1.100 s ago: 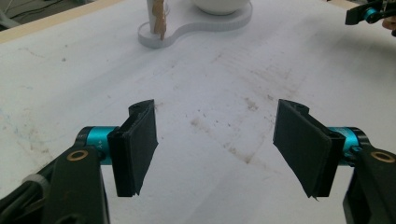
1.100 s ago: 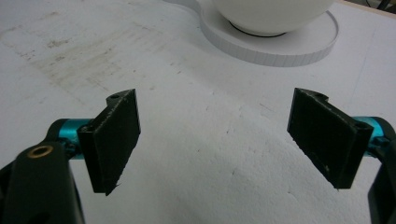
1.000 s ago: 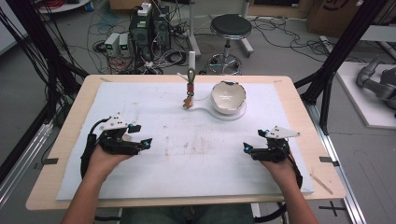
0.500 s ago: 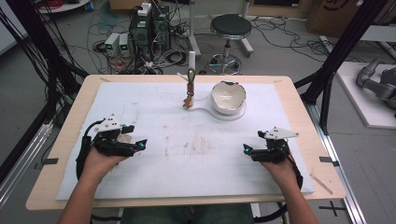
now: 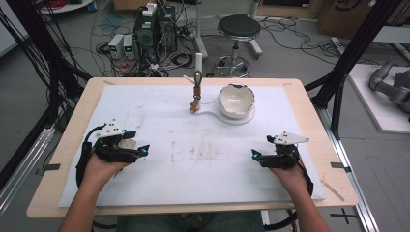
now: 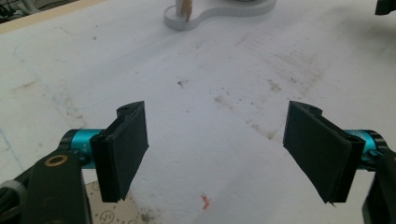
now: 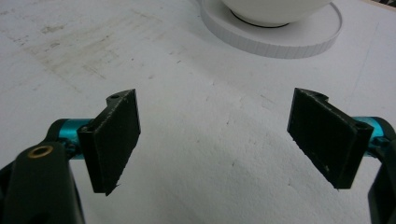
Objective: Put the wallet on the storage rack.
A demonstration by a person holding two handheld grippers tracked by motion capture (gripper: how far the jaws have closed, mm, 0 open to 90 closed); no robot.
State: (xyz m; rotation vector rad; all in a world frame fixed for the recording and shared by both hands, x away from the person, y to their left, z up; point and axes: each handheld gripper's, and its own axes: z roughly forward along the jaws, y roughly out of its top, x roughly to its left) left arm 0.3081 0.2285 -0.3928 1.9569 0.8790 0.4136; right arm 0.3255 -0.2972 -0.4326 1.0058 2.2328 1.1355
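Jaws stood wide apart and empty on both tools you held: your left gripper [image 5: 141, 151] and right gripper [image 5: 256, 155] rested low over the white mat [image 5: 203, 193]. The bowl [image 5: 236, 100] sat on its white base [image 5: 241, 118] at the bench's [image 5: 319, 121] far side.

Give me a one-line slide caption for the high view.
Both hand-held grippers, left and right, rest open on the white mat.

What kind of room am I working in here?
Most likely a robotics lab or data-recording workshop: a wooden table inside a black metal frame, computer boxes with tangled cables on the floor, and a stool behind.
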